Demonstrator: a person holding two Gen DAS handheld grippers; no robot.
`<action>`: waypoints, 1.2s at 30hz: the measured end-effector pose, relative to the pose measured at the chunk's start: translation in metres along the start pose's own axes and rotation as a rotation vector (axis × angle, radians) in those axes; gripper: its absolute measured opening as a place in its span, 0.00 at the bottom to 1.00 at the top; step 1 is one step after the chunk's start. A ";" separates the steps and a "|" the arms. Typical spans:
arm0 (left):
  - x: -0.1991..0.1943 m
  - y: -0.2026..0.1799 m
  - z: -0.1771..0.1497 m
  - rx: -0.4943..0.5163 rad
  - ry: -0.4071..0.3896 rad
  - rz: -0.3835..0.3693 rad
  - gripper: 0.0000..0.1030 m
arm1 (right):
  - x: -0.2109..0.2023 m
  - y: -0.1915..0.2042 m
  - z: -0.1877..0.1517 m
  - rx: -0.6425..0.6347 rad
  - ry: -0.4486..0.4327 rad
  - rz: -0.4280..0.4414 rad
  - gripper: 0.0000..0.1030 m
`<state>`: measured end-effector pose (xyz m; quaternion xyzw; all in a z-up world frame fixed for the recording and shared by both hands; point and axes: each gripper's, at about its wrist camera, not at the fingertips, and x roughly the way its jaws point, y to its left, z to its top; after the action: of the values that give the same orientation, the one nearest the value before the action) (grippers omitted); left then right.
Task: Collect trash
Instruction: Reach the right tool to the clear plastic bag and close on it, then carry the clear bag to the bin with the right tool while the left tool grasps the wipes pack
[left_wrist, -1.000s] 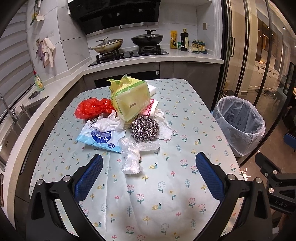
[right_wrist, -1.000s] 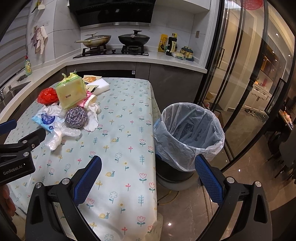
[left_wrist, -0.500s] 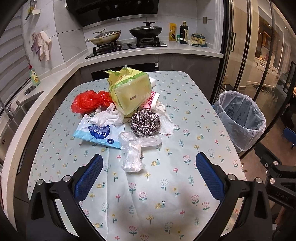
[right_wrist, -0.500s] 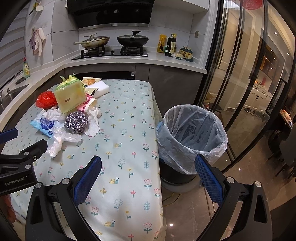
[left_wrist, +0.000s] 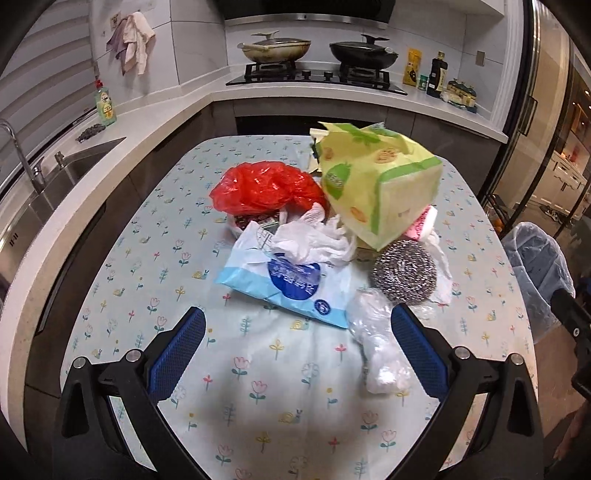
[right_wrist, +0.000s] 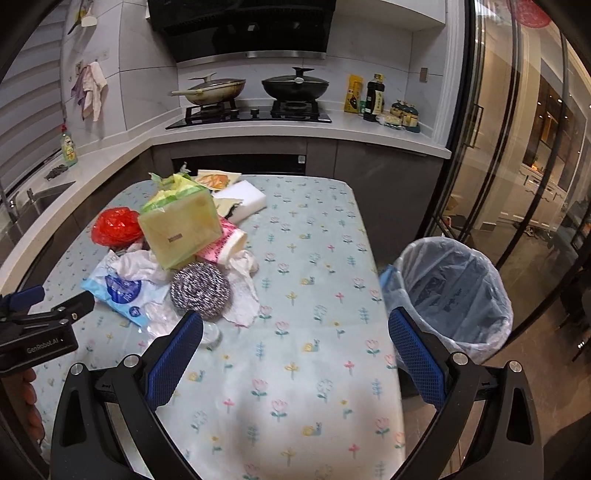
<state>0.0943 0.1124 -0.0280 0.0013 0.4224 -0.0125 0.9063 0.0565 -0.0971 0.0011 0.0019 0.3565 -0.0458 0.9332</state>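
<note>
**Left wrist view: loose pile before the first pick**

Both hand-held grippers, left (left_wrist: 295, 347) and right (right_wrist: 295, 350), hover spread and empty. Crumpled clear plastic bag (left_wrist: 380, 347) lies nearest on the floral-cloth table (left_wrist: 258, 398); a thin grab may slip. White-lined trash bin (right_wrist: 454, 295) stands beside the table.

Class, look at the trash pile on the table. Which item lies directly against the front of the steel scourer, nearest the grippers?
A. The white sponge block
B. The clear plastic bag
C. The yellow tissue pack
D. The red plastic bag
B: the clear plastic bag lies against the scourer on its near side, while the red bag and tissue pack lie behind it.
</note>
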 end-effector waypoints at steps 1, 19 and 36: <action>0.006 0.007 0.003 -0.008 0.012 -0.005 0.93 | 0.003 0.008 0.004 -0.007 -0.006 0.007 0.93; 0.072 0.077 0.015 -0.109 0.129 -0.107 0.93 | 0.084 0.091 -0.018 -0.047 0.231 0.096 0.76; 0.111 0.066 0.026 -0.104 0.183 -0.182 0.93 | 0.105 0.108 -0.036 -0.033 0.327 0.212 0.28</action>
<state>0.1871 0.1760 -0.0974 -0.0830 0.5020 -0.0726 0.8578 0.1195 0.0033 -0.0991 0.0316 0.5018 0.0593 0.8623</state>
